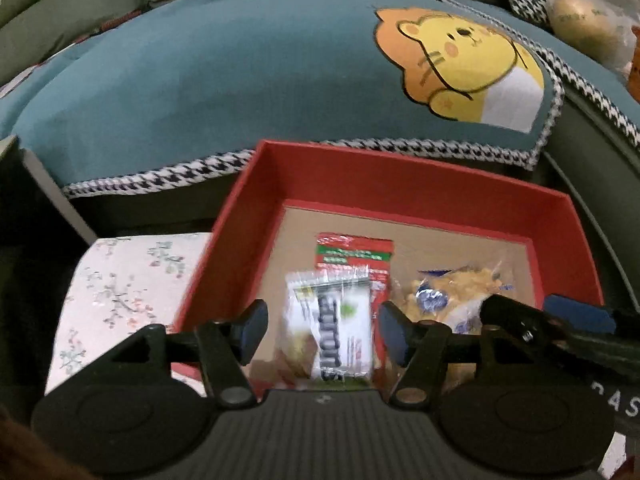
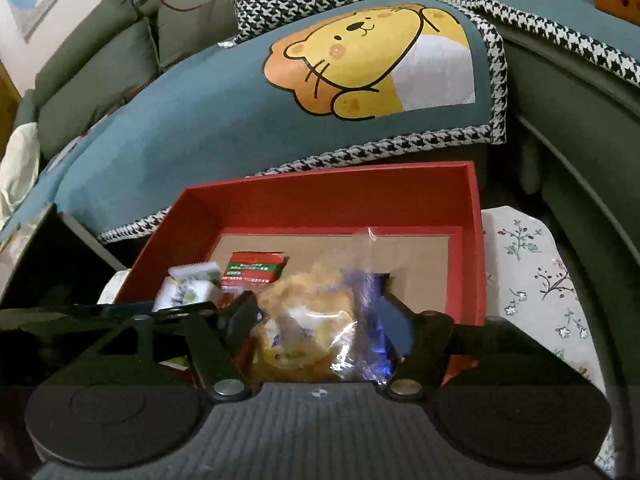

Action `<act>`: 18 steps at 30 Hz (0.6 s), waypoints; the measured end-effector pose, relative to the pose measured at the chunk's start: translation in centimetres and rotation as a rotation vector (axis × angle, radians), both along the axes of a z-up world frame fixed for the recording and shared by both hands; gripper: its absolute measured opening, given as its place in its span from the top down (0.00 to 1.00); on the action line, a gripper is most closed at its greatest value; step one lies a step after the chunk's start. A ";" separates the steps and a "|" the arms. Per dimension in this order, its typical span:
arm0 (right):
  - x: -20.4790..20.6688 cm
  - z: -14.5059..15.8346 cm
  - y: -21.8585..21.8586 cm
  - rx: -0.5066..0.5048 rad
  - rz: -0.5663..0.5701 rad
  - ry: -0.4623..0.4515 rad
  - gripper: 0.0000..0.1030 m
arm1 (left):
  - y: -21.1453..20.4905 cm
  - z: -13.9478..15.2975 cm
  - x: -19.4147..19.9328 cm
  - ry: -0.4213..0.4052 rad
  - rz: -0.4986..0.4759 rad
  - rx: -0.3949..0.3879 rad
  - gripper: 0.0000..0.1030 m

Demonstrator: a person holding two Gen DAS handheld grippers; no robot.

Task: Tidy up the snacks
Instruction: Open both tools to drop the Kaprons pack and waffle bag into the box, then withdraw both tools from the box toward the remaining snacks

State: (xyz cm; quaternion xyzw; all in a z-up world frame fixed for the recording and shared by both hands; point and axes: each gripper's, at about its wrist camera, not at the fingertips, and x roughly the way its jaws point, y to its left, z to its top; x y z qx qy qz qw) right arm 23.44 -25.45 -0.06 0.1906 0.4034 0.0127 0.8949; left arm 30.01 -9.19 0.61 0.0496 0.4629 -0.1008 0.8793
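A red box (image 1: pixel 240 216) with a brown floor stands on a floral cloth. Inside lie a red-and-green packet (image 1: pixel 354 254) and a clear bag of yellow snacks (image 1: pixel 452 292). My left gripper (image 1: pixel 324 328) hangs over the box's near left part. Its jaws stand apart, and a white packet (image 1: pixel 332 332) sits blurred between them with a gap on each side. My right gripper (image 2: pixel 320 320) is beside it to the right, jaws apart around the clear bag (image 2: pixel 308 320), whose film sticks up. From the right wrist the white packet (image 2: pixel 186 290) and the red packet (image 2: pixel 256 266) show at the left.
The floral cloth (image 2: pixel 540 280) covers a small table on both sides of the box (image 2: pixel 320 196). Right behind the box is a sofa with a teal cover (image 1: pixel 240 80) bearing a yellow lion, houndstooth trim and grey-green cushions. The two grippers nearly touch.
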 end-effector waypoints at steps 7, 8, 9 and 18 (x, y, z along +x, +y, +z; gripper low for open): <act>-1.6 2.7 2.1 -0.126 0.047 -0.053 0.16 | 2.8 2.7 -2.4 -0.041 -0.006 -0.013 0.04; -1.9 3.1 2.4 -0.130 0.060 -0.054 0.16 | 3.6 2.9 -3.1 -0.040 -0.010 -0.011 0.04; -2.2 3.3 2.6 -0.131 0.068 -0.054 0.16 | 4.2 2.9 -3.7 -0.038 -0.012 -0.007 0.04; -5.7 5.5 6.8 -0.109 0.166 -0.046 0.16 | 10.0 2.1 -8.6 0.052 0.032 -0.044 0.03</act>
